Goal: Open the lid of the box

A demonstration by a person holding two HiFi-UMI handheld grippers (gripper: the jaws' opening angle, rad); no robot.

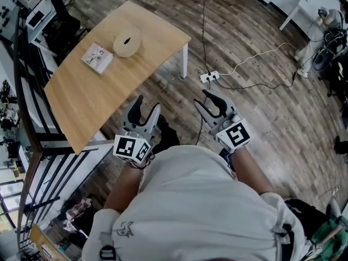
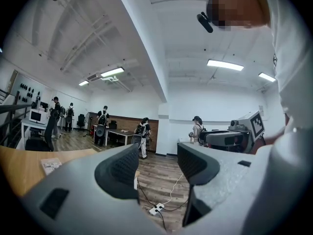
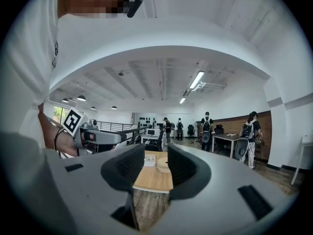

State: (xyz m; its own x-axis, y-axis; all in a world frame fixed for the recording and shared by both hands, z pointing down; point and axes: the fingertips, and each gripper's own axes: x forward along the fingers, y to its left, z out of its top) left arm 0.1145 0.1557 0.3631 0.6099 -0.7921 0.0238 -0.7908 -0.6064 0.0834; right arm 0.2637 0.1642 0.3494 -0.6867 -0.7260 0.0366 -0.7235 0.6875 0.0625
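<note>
So, progress on this one: basically zero. The table (image 1: pixel 92 97) is where everything sits, and I'm not at it yet. Both grippers hang off the table's near corner, out over the floor (image 1: pixel 261 118), well apart from anything on it.

The left gripper (image 1: pixel 147 105) has its jaws spread with nothing between them. Looking along them I just get floorboards and the power strip (image 2: pixel 156 209) that lies out past the table's leg. The right gripper (image 1: pixel 206 103) is the same: jaws apart and empty, aimed toward the table.

The box (image 1: pixel 97 57) is toward the far end of the table. I take the flat white printed one for it, with a round cream thing (image 1: pixel 126 41) just beside it. Honestly that one could be a lidded tub too, I can't tell from here. Either way both look closed and untouched.

So what's left is the whole job: get over to the table, pin the base with one gripper, and lift the lid with the other.
</note>
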